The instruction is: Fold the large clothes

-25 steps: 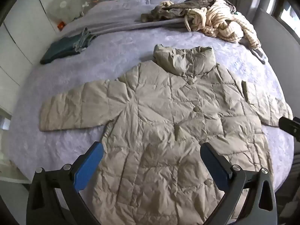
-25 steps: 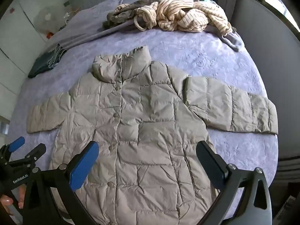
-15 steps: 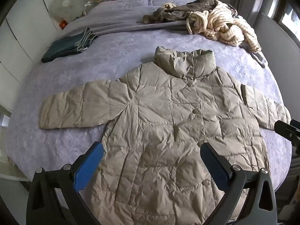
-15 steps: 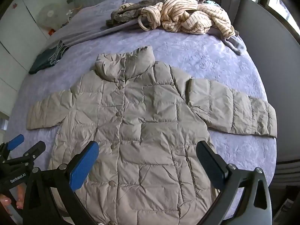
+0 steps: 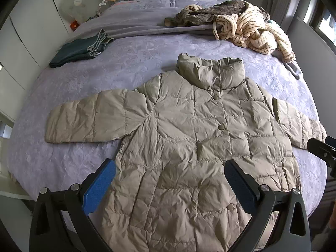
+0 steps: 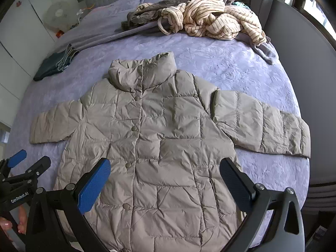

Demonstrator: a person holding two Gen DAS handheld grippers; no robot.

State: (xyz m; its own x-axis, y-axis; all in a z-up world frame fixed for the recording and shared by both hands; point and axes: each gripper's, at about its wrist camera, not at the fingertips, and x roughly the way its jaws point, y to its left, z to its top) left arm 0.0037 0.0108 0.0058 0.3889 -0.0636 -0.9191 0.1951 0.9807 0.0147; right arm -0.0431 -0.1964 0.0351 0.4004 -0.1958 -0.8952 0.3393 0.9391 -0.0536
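Lilac embossed bedspread (image 5: 147,52) on bed; quilted beige puffer jacket (image 5: 189,147) flat, sleeves out. Left gripper (image 5: 170,187), right gripper (image 6: 166,184) spread wide, empty.

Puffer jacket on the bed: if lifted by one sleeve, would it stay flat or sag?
The puffer jacket would probably sag and trail; its quilted shell lies creased and limp. Likely light for its bulk, given the puffy panels. The sheeny fabric may slip between pads.

Beige quilted puffer coat (image 5: 189,147) flat on bed, buttoned, sleeves outspread
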